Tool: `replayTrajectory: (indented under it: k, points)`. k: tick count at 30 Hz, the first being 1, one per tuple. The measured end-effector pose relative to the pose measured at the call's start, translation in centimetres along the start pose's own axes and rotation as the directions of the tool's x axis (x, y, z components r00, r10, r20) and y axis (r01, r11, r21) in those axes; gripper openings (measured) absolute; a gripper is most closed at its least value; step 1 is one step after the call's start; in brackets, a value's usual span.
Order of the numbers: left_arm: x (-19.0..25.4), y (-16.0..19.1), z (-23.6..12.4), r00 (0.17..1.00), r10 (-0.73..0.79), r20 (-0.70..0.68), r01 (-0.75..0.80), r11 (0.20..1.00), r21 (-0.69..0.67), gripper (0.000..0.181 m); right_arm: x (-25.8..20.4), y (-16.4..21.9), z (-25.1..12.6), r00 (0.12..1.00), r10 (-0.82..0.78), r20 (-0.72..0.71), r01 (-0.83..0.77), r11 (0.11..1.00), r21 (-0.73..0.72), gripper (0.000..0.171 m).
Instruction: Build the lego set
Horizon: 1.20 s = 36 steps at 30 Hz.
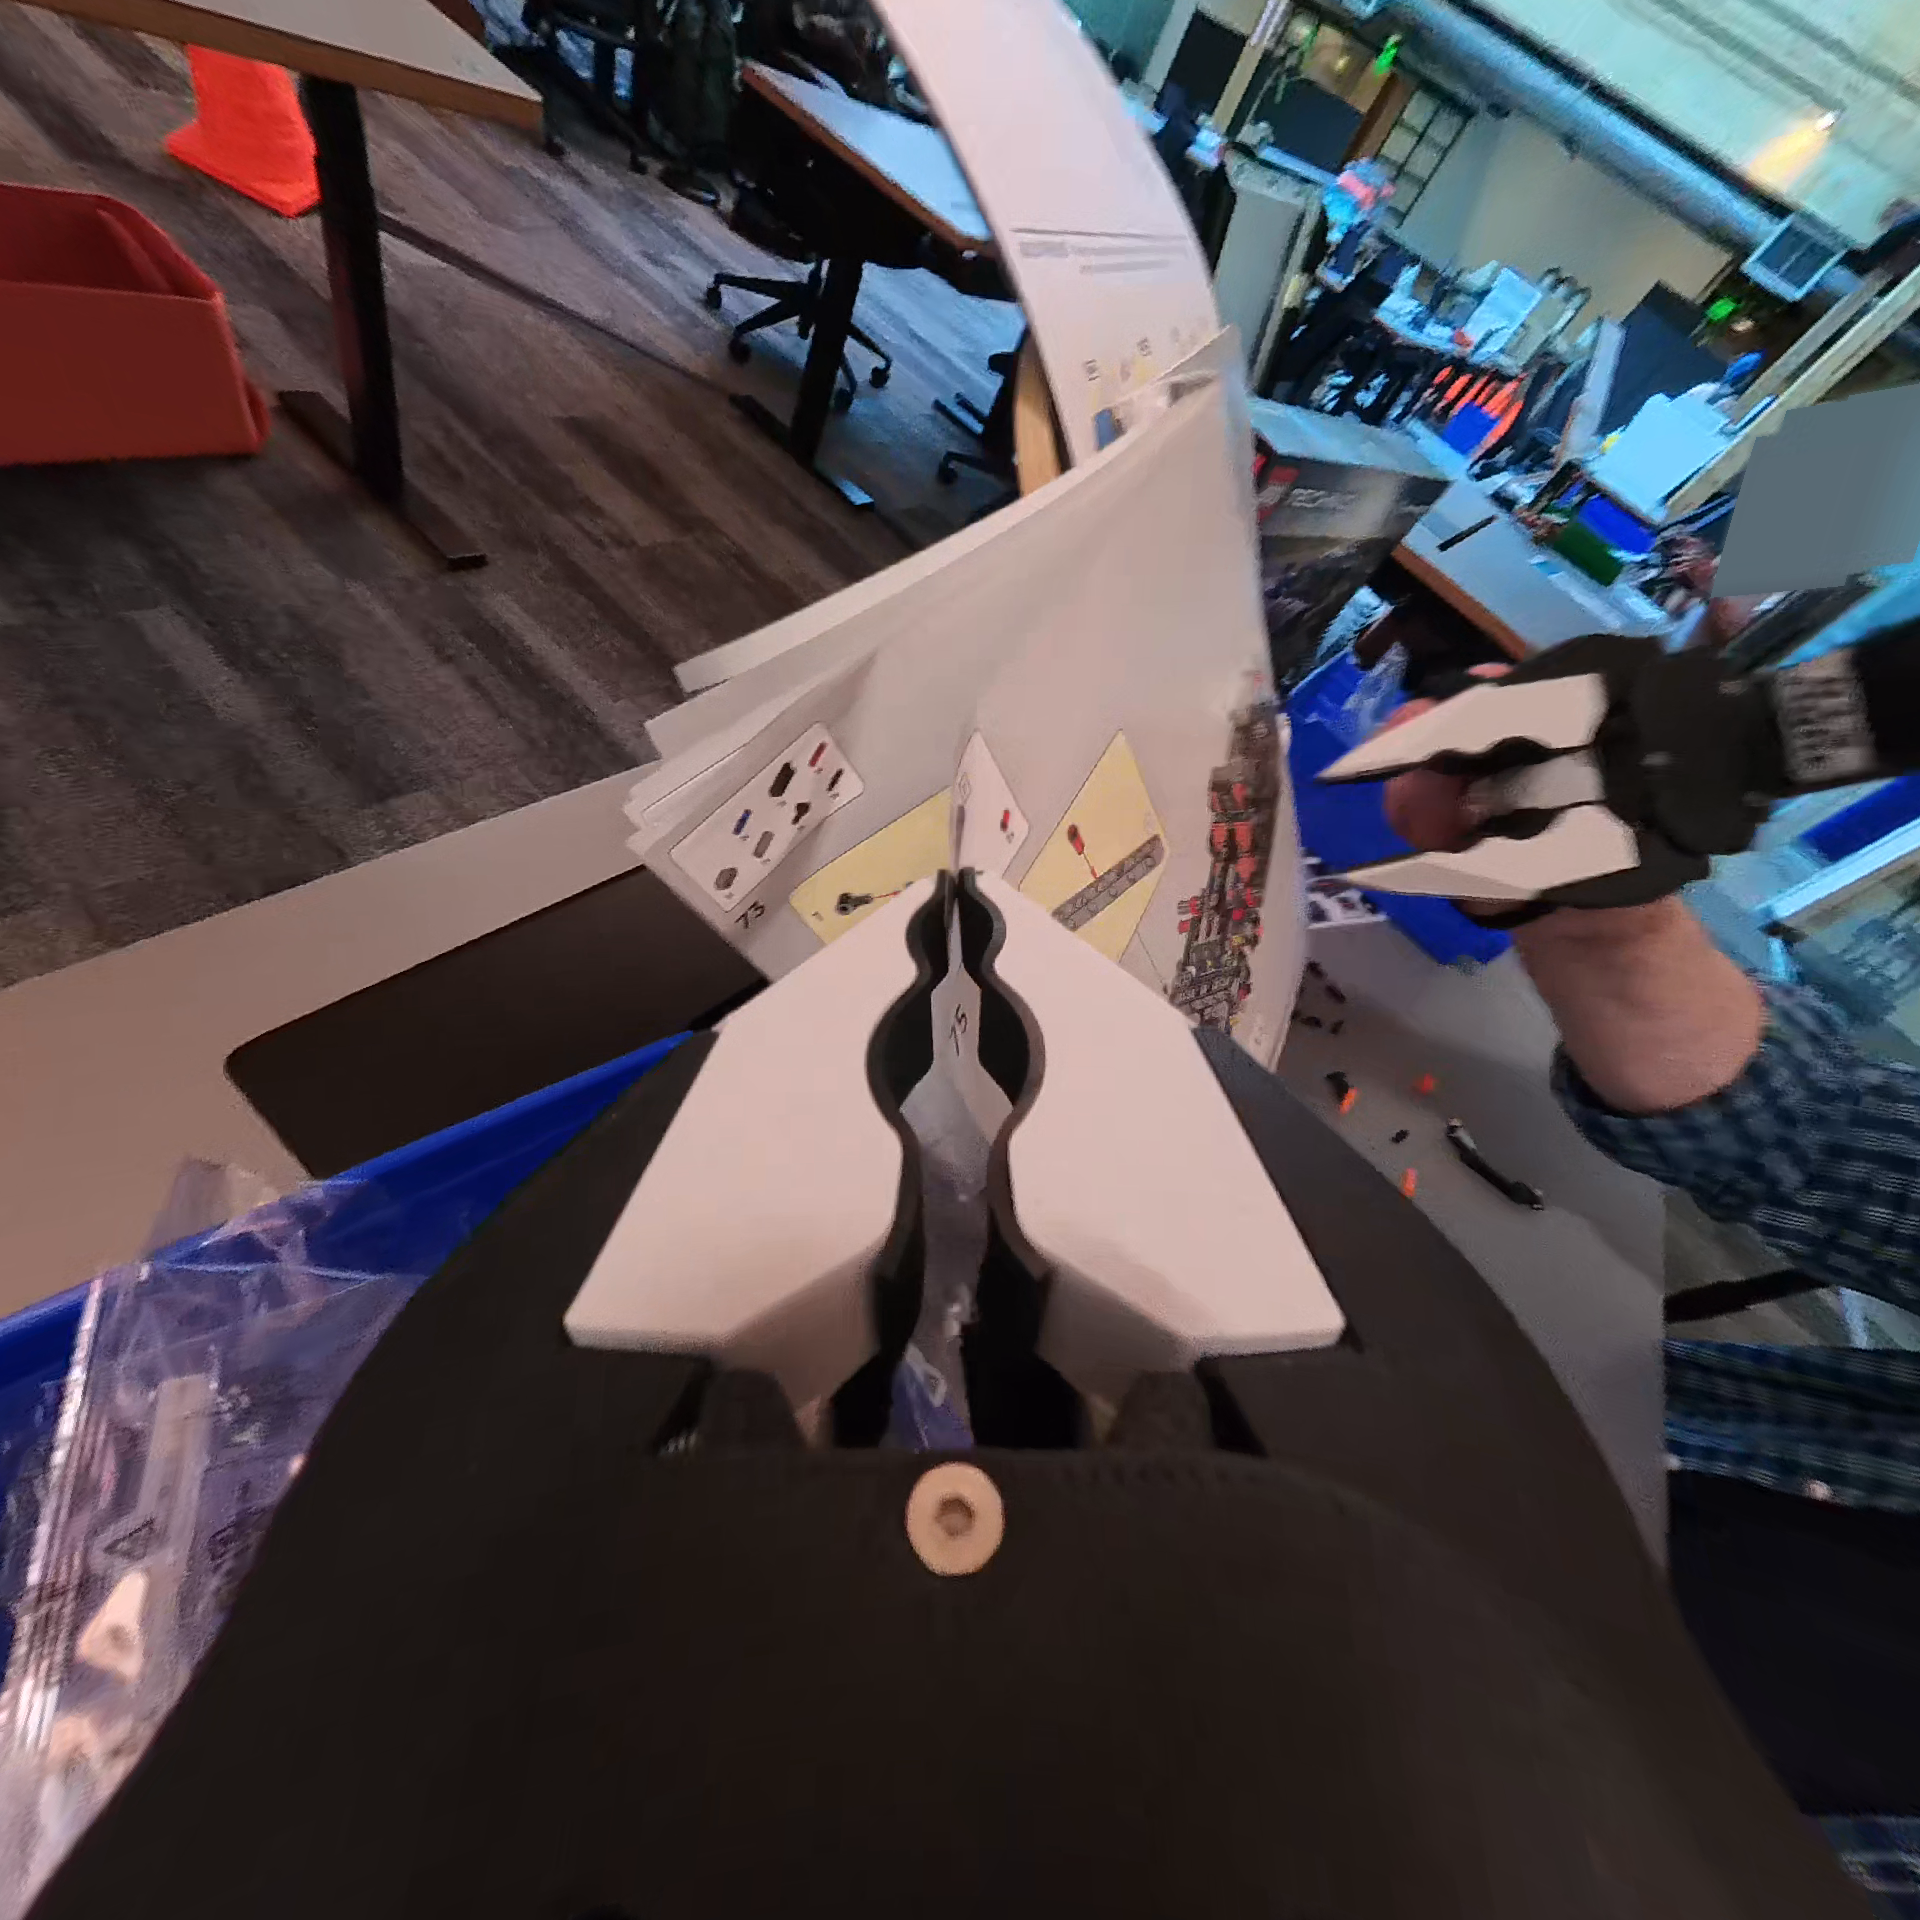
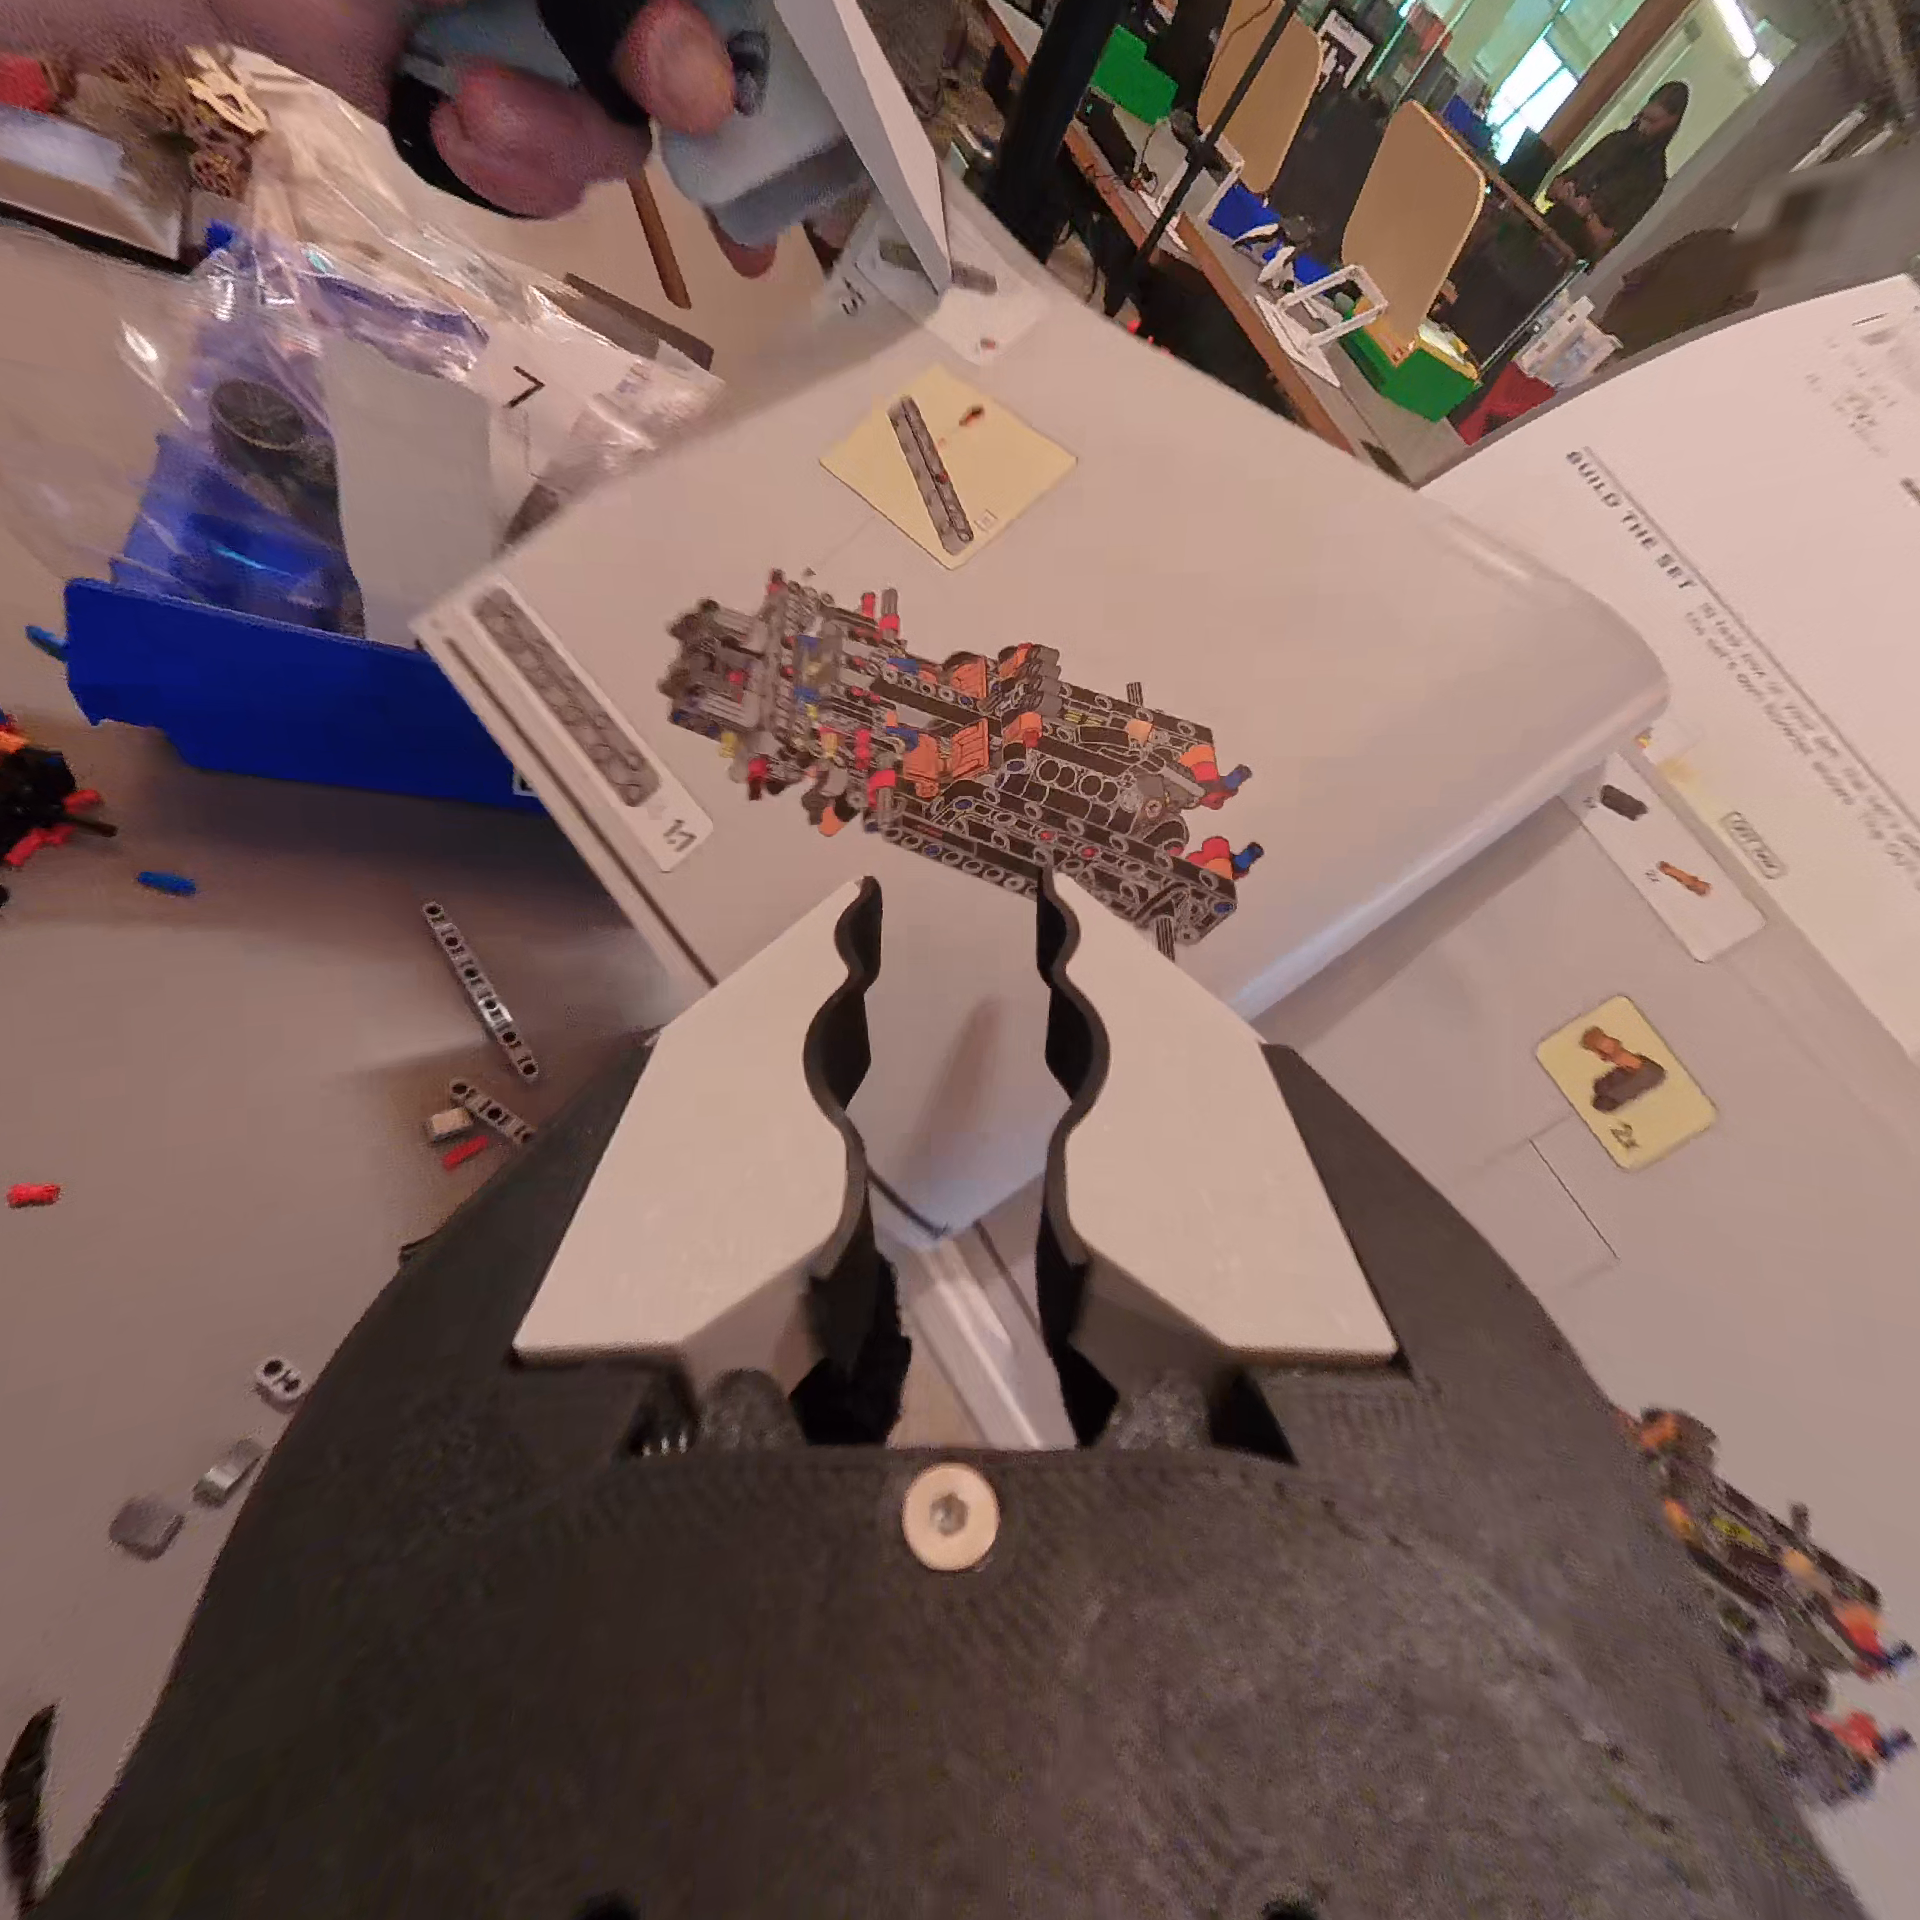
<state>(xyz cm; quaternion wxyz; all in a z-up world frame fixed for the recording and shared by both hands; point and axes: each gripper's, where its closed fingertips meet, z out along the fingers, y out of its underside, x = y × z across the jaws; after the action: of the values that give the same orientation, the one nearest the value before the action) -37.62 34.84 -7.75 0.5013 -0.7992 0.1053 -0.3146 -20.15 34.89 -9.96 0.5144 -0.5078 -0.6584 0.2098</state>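
Note:
The instruction booklet (image 2: 1143, 582) lies open on the table, showing a drawing of the model. My left gripper (image 1: 958, 883) is shut on the edge of one booklet page (image 1: 1039, 665) and holds it lifted and curled upright. My right gripper (image 2: 956, 883) is open and empty, hovering just above the open page near the drawing; it also shows in the left wrist view (image 1: 1332, 828) to the right of the lifted page. Loose Lego pieces, among them a grey beam (image 2: 480, 987), lie scattered on the table to the left. A partly built black and red assembly (image 2: 31, 790) sits at the left edge.
A blue bin (image 2: 270, 696) with clear plastic bags (image 2: 312, 343) of parts stands left of the booklet. A white printed sheet (image 2: 1766, 499) lies to the right. The dark Lego box (image 1: 1330, 520) stands behind the page. Small parts (image 1: 1413, 1132) dot the table. The tips of one gripper are about 20 cm away from the tips of the other. My right tips are roughly 25 cm from the grey beam (image 2: 480, 987).

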Motion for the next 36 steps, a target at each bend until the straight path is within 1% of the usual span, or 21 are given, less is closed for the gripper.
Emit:
replayTrajectory:
  k: [4, 6, 8, 11, 14, 17, 20, 21, 23, 24, 26, 27, 28, 30, 32, 33, 36]
  points:
    - [-0.8, 0.3, 1.0, 0.999, 0.021, 0.032, -0.02, 0.999, -0.03, 0.0, -1.2, 0.0, -3.1, 1.0, -0.012, 0.003, 0.012, 1.0, -0.023, 0.03]
    - [-1.3, 0.5, 1.2, 0.997, 0.031, 0.066, -0.029, 0.999, -0.038, 0.0, -2.4, 0.6, -4.2, 0.999, 0.009, 0.046, -0.007, 0.998, -0.062, 0.03]
    - [-1.4, 0.3, 1.3, 0.997, 0.026, 0.079, -0.025, 1.0, -0.014, 0.008, -4.4, 1.2, -5.1, 0.993, 0.029, 0.115, -0.018, 0.995, -0.099, 0.031]
    - [-1.4, -0.1, 0.6, 0.992, 0.046, 0.114, -0.049, 0.999, 0.021, 0.012, -7.7, 2.3, -5.5, 0.977, 0.023, 0.21, 0.008, 0.989, -0.147, 0.028]
    - [-1.2, -1.0, -1.2, 0.979, 0.082, 0.185, -0.095, 0.994, 0.061, 0.018, -9.8, 3.8, -4.9, 0.963, 0.036, 0.266, 0.014, 0.983, -0.183, 0.027]
    - [0.4, -1.6, -3.4, 0.965, 0.136, 0.223, -0.162, 0.981, 0.103, 0.018, -10.4, 4.4, -4.6, 0.958, 0.05, 0.283, 0.001, 0.984, -0.175, 0.024]
    - [2.9, -1.4, -5.2, 0.95, 0.197, 0.243, -0.228, 0.968, 0.107, 0.015, -10.1, 3.1, -5.2, 0.964, 0.006, 0.267, 0.021, 0.995, -0.099, 0.016]
    - [4.0, -1.1, -5.6, 0.947, 0.213, 0.238, -0.244, 0.964, 0.108, 0.015, -10.1, 2.4, -5.7, 0.96, -0.005, 0.279, 0.024, 0.998, -0.066, 0.013]
    - [6.8, -0.3, -5.6, 0.948, 0.246, 0.202, -0.272, 0.956, 0.113, 0.013, -10.8, 1.2, -7.4, 0.933, -0.005, 0.359, 0.02, 0.999, -0.037, 0.012]
    - [8.4, 0.3, -5.2, 0.947, 0.269, 0.177, -0.29, 0.951, 0.109, 0.014, -10.4, 0.8, -8.2, 0.937, -0.019, 0.349, 0.032, 0.999, -0.031, 0.01]
    - [11.0, 1.9, -3.7, 0.929, 0.332, 0.162, -0.344, 0.937, 0.057, 0.014, -7.6, 0.1, -9.3, 0.973, -0.042, 0.229, 0.045, 0.999, -0.004, 0.007]
    - [11.9, 2.6, -2.9, 0.916, 0.365, 0.166, -0.375, 0.927, 0.029, 0.014, -5.7, 0.5, -9.6, 0.987, -0.027, 0.158, 0.03, 0.999, -0.018, 0.004]
    - [12.9, 3.4, -2.1, 0.907, 0.392, 0.153, -0.398, 0.917, 0.009, 0.014, -3.9, 1.4, -9.5, 0.994, -0.007, 0.106, 0.013, 0.999, -0.05, 0.004]
    - [15.0, 4.6, -0.2, 0.913, 0.398, 0.092, -0.4, 0.917, 0.001, 0.014, -1.1, 4.3, -8.5, 0.998, 0.037, 0.045, -0.03, 0.988, -0.15, 0.004]
    - [16.9, 5.8, 1.9, 0.91, 0.412, 0.036, -0.412, 0.911, -0.014, 0.015, -0.1, 6.4, -6.6, 0.997, 0.072, 0.03, -0.064, 0.975, -0.215, 0.003]
    - [17.3, 6.3, 3.0, 0.901, 0.432, 0.034, -0.431, 0.902, -0.038, 0.015, -0.2, 6.7, -5.5, 0.996, 0.08, 0.04, -0.069, 0.972, -0.225, 0.003]
    - [16.8, 6.7, 5.7, 0.876, 0.478, 0.064, -0.471, 0.877, -0.097, 0.015, -1.2, 5.0, -2.7, 0.995, 0.058, 0.077, -0.043, 0.982, -0.186, 0.0]
